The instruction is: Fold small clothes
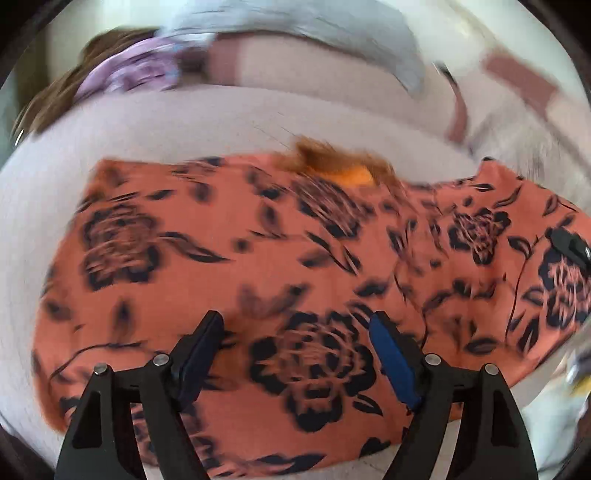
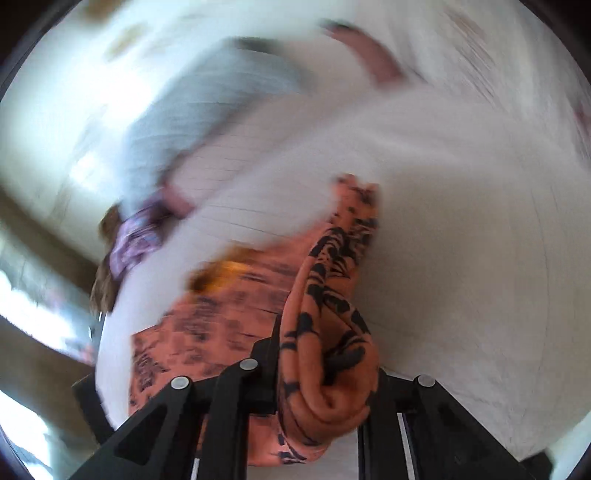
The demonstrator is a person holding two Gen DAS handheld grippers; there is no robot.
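Two claws work one garment (image 1: 258, 258) — an orange-pink cloth printed with dark flowers, spread across a pale surface (image 1: 184, 122). Left claw (image 1: 297, 325) hovers over the near part of the cloth with its jaws wide apart; nothing sits between the blue pads (image 1: 391, 354), and the printed fabric shows through the gap. Right claw (image 2: 325, 354) is clamped on a bunched fold of the same garment (image 2: 332, 295), the cloth rising in a twisted ridge from between its jaws while the rest lies flat to the left. An orange tag or lining (image 1: 351, 173) shows at the far edge of the cloth. Beyond it lie a grey garment (image 1: 314, 33) and a purple patterned one (image 1: 129, 74) — both blurred.
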